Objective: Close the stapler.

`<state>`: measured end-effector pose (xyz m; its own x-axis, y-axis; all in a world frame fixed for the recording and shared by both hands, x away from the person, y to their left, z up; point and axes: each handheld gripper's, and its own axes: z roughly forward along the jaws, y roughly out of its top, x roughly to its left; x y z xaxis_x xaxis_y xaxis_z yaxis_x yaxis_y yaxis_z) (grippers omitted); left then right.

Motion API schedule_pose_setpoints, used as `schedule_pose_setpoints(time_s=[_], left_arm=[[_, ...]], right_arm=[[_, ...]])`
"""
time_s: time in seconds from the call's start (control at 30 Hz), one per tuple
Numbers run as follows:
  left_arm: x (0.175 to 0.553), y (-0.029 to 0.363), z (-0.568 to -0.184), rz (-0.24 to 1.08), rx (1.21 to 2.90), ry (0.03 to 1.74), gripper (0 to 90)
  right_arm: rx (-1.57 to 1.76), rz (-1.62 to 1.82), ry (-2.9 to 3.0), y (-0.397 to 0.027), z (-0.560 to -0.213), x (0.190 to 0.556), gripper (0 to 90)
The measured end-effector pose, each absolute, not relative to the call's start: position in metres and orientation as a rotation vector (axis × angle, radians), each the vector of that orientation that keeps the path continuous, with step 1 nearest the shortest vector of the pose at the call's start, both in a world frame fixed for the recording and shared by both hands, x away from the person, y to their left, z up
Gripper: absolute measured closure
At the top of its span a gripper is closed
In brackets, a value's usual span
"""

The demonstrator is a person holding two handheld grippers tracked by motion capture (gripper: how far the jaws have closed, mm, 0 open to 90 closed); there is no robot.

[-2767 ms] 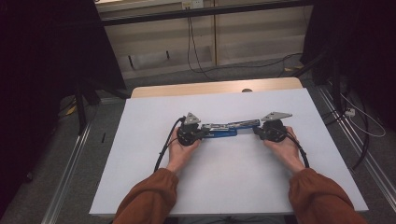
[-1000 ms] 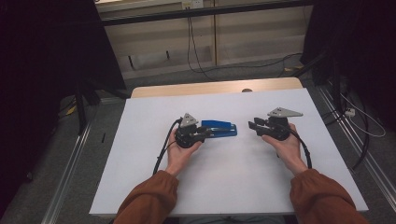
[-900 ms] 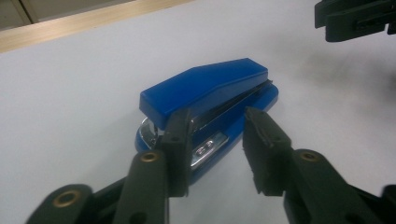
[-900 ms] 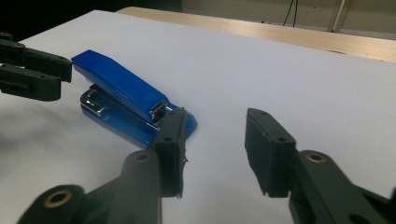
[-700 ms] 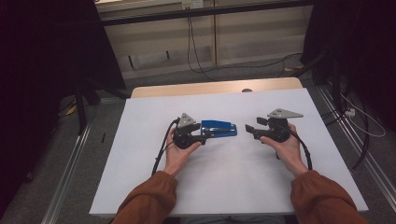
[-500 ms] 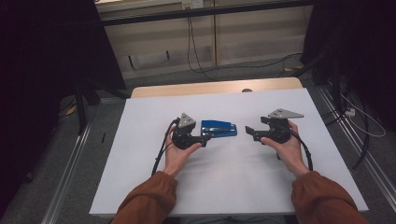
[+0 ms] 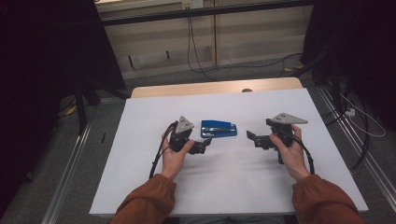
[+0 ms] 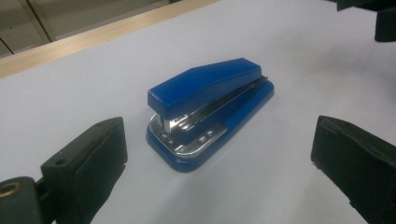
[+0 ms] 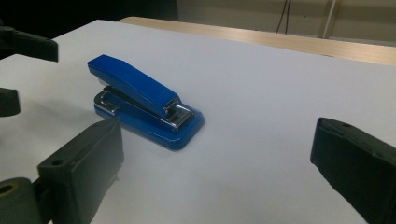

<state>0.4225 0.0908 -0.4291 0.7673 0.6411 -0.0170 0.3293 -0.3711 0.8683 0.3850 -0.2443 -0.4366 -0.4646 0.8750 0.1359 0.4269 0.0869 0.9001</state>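
Since the blue stapler [image 7: 218, 128] lies flat and free near the middle of the white surface [image 7: 140, 186], any regrip should square up first. The left gripper [image 7: 204, 145] sits just off its 8 o'clock corner, jaws just opened wide, nothing between them. In the left gripper view the stapler [image 8: 210, 109] is ahead of the jaws, untouched. The right gripper [image 7: 251, 138] is at its 4 o'clock, apart from it, jaws likewise just opened, empty. I'd close on the body's long sides, low, so it can't pivot. No containers on the surface.
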Motion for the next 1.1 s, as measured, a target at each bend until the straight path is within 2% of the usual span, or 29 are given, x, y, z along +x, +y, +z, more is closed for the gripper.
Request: schedule_pose_setpoints(time_s=[0.4,0.63,1.1], left_arm=[[0.403,0.115,-0.425,0.495,1.910,0.790,4.0],[0.391,0.132,-0.424,0.470,1.900,0.807,3.7],[0.360,0.158,-0.419,0.531,1.869,0.841,3.6]], right_arm=[[1.251,1.311,1.895,-0.245,-0.435,0.365,2.6],[1.267,1.310,1.872,-0.248,-0.435,0.357,2.6],[1.244,1.295,1.837,-0.255,-0.435,0.335,2.3]])
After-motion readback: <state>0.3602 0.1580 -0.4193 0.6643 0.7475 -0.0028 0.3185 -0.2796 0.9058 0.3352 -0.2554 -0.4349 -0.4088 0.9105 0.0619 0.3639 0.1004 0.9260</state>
